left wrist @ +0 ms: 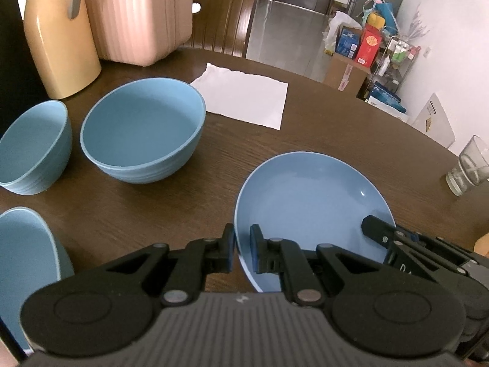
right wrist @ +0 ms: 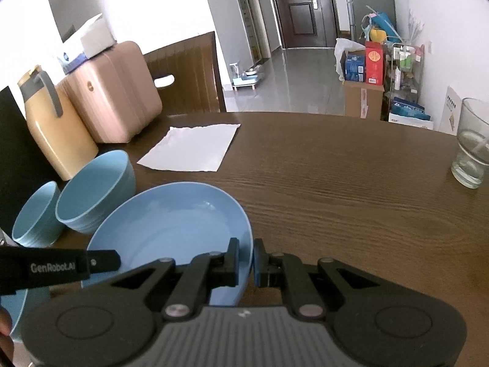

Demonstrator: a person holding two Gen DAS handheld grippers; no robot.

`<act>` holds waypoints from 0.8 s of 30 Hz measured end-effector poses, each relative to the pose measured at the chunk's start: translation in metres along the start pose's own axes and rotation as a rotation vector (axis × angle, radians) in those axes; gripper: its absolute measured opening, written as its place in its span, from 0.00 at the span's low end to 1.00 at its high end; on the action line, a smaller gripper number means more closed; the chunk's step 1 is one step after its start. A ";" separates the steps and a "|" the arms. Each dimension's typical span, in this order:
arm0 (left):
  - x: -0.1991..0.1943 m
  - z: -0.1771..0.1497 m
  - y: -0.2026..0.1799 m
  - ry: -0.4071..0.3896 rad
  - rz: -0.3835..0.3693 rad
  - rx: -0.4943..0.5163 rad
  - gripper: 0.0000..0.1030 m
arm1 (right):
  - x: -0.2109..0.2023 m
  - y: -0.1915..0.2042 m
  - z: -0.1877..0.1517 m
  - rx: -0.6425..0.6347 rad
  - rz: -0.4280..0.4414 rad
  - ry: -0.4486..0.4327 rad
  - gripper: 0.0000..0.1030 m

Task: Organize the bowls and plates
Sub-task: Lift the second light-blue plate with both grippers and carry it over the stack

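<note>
Reading "GenRobot.AI" in white along its black side, the left gripper (right wrist: pixel 101 261) reaches in from the left edge of the right wrist view; on the right gripper (left wrist: pixel 374 229), seen from the left wrist, only the letters "D A" can be made out. Both claws are nearly closed, each pinching the rim of the same blue plate (left wrist: pixel 308 202): the left gripper on its left edge, the right gripper on its right edge. The plate tilts above the dark wooden table (right wrist: pixel 351 189). To its left stand a large blue bowl (left wrist: pixel 142 131) and a smaller blue bowl (left wrist: pixel 32 150), just beside each other; another blue dish (left wrist: pixel 24 253) shows at the lower left. Behind them are a tan jug (left wrist: pixel 58 39), a pink ribbed case (left wrist: pixel 137 15) and a white sheet of paper (left wrist: pixel 244 98). A clear glass (right wrist: pixel 472 143) stands well apart at the right.
</note>
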State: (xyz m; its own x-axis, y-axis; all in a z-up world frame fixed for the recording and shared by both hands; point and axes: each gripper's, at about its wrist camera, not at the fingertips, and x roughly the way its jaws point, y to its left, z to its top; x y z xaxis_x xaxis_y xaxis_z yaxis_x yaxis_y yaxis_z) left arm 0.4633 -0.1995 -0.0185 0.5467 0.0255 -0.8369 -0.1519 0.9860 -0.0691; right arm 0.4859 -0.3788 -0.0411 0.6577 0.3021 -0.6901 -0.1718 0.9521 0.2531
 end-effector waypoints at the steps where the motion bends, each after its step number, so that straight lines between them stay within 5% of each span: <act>1: -0.003 -0.001 0.000 -0.003 -0.001 0.001 0.11 | -0.004 0.001 0.000 -0.002 -0.002 -0.003 0.08; 24: -0.078 -0.042 0.013 -0.056 -0.018 -0.010 0.11 | -0.083 0.030 -0.028 -0.021 -0.026 -0.054 0.08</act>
State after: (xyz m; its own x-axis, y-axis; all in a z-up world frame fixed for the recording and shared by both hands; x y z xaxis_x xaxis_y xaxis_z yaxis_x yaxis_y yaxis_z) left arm 0.3837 -0.1955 0.0231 0.5943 0.0176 -0.8041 -0.1500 0.9846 -0.0894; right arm 0.4059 -0.3735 0.0051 0.7008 0.2749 -0.6583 -0.1691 0.9605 0.2211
